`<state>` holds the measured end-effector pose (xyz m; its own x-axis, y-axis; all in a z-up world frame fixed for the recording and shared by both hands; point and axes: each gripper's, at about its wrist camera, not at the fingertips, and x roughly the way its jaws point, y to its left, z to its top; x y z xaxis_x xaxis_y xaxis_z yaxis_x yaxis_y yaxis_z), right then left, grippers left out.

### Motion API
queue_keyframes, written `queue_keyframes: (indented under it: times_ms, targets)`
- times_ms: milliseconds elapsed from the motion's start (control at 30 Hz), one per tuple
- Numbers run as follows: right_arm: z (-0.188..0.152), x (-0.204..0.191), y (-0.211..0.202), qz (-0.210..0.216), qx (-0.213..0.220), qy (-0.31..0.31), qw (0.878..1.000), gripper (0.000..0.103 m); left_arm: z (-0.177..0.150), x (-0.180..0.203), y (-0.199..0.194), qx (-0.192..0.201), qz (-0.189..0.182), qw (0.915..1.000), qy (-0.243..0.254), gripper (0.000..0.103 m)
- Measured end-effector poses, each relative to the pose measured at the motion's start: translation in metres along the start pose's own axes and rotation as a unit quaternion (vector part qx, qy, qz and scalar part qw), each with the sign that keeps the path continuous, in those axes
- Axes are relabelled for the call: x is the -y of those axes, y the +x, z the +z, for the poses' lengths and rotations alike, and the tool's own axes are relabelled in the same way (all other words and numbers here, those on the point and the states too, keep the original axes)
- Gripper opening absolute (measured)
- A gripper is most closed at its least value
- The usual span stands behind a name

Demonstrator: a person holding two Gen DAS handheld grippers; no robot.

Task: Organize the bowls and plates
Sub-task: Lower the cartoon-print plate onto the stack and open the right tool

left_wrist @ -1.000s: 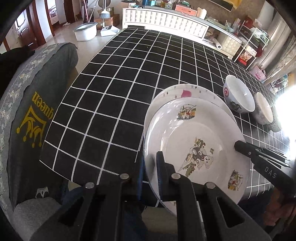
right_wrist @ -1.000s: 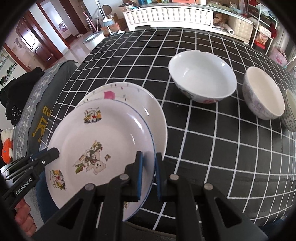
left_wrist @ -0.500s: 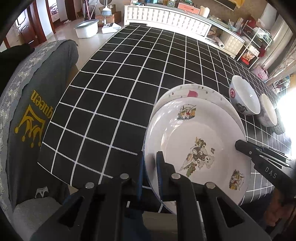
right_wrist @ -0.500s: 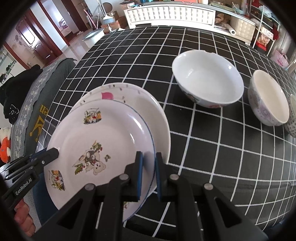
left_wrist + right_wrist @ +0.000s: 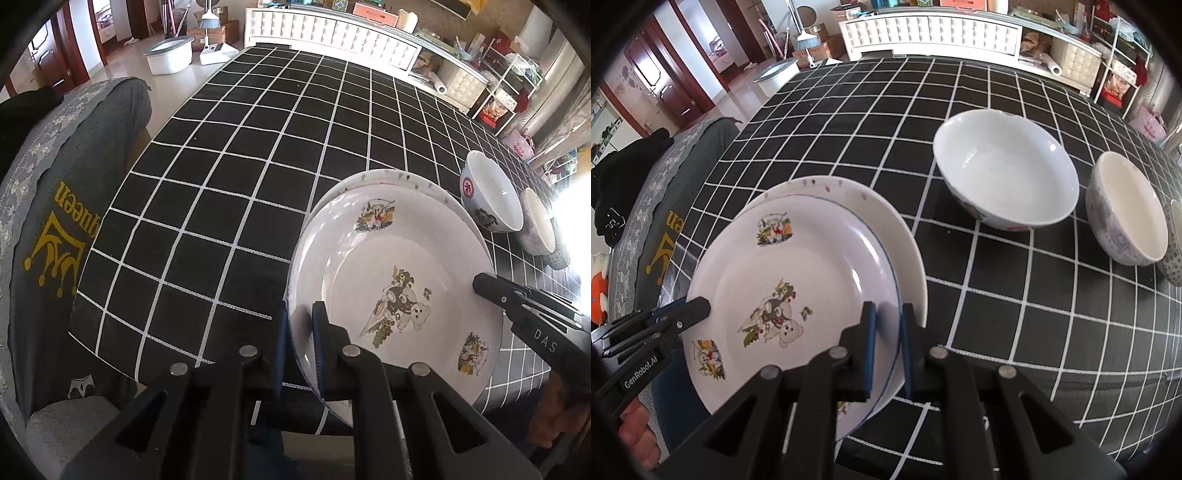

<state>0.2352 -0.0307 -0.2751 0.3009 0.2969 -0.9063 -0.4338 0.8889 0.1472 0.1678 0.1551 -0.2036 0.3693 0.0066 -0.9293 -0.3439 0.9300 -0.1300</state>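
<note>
Cartoon plate [image 5: 399, 280] has moved forward over the second plate [image 5: 373, 176] since a second ago; less of that lower plate shows now, only a crescent of rim past the far edge. Left gripper [image 5: 300, 347] pinches the cartoon plate's left rim, right gripper [image 5: 886, 345] pinches its right rim, blue pads on both faces of the rim in each case.

Left wrist view: right gripper enters from the right, tip over the plate's rim, and a chair cover [image 5: 55, 229] with yellow crown print hangs left of the left gripper. Big bowl [image 5: 491, 192] shows a red emblem on its outer wall; small bowl [image 5: 537, 221] just behind it, partly washed out by glare.

Right wrist view: both bowl interiors visible, big bowl [image 5: 1004, 170] ahead of the right gripper, small bowl [image 5: 1126, 210] to its right, apart from each other. A third patterned bowl [image 5: 1174, 251] is cut off at the right edge. Checked tablecloth [image 5: 849, 122] ahead of the plates carries nothing else
</note>
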Motion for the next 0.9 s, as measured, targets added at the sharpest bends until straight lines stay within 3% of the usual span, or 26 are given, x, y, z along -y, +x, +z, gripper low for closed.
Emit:
queue_keyframes:
  times_ms: [467,533,567,600,833,900]
  targets:
    - [0.000,0.002,-0.007,-0.008,0.011,0.000,1.000,0.016,-0.003,0.002,-0.012,0.017,0.011,0.9998,0.009,0.011]
    - [0.000,0.001,-0.013,-0.038,0.026,-0.005,0.999,0.026,-0.005,0.005,-0.014,0.020,0.010,0.9997,0.014,0.011]
    - [-0.001,0.003,-0.017,-0.045,0.036,-0.006,0.998,0.044,-0.005,0.007,-0.016,0.021,0.010,0.9996,0.016,0.011]
    - [-0.001,0.005,-0.021,-0.040,0.041,-0.002,0.998,0.053,-0.006,0.008,-0.017,0.022,0.009,0.9995,0.019,0.011]
    - [-0.004,0.017,-0.039,-0.034,0.055,0.011,0.998,0.055,-0.010,0.026,-0.031,0.035,-0.005,0.9987,0.038,0.012]
    - [-0.006,0.021,-0.048,-0.033,0.061,0.012,0.998,0.057,-0.010,0.033,-0.037,0.039,-0.010,0.9982,0.045,0.016]
